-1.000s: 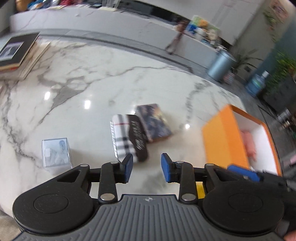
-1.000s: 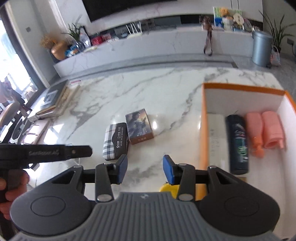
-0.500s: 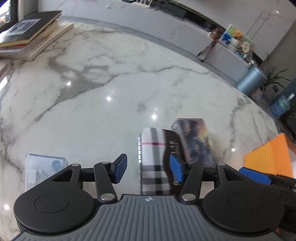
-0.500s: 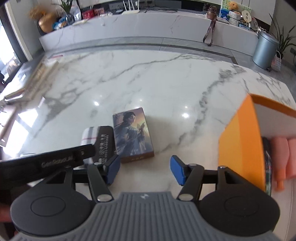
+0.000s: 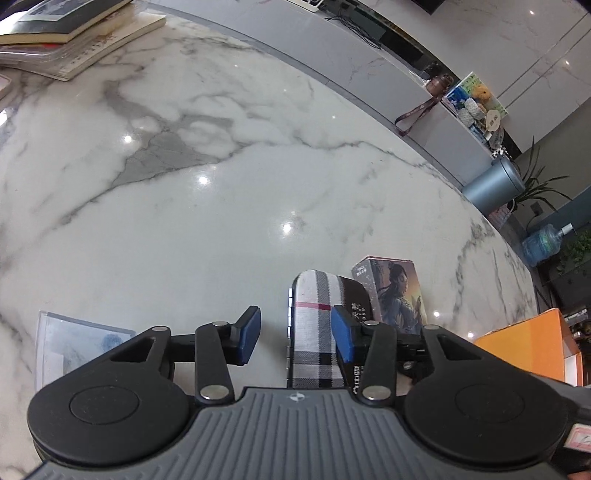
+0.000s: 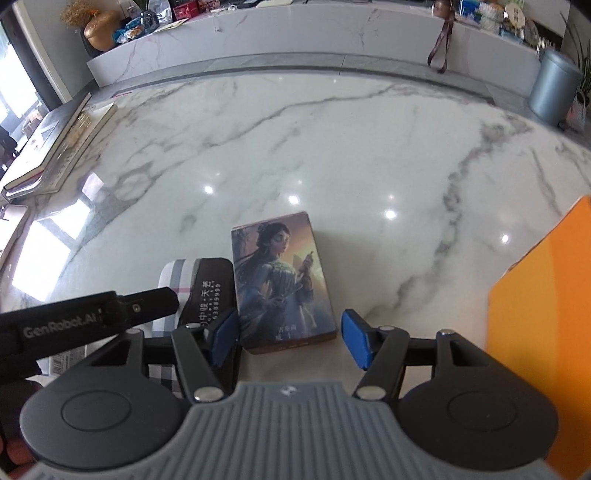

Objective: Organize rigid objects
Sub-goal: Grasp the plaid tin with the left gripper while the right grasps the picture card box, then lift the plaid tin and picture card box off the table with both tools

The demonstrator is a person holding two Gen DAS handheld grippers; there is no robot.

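Observation:
A plaid-and-black glasses case (image 5: 314,332) lies on the marble table; it also shows in the right wrist view (image 6: 207,291). My left gripper (image 5: 295,336) is open and low over it, the case's plaid part between the fingers. Beside it lies a picture box with a painted woman (image 6: 282,277), also in the left wrist view (image 5: 399,295). My right gripper (image 6: 291,341) is open, its fingers either side of the box's near end. The orange storage box (image 6: 543,325) stands at the right, also in the left wrist view (image 5: 524,350).
A clear plastic case (image 5: 74,347) lies at the left near the table edge. A stack of books (image 5: 74,33) sits at the far left, also in the right wrist view (image 6: 55,147). A grey bin (image 6: 550,88) stands beyond the table.
Both grippers have moved forward and down. The left now straddles the plaid case, the right now frames the picture box. Both jaws have opened wider.

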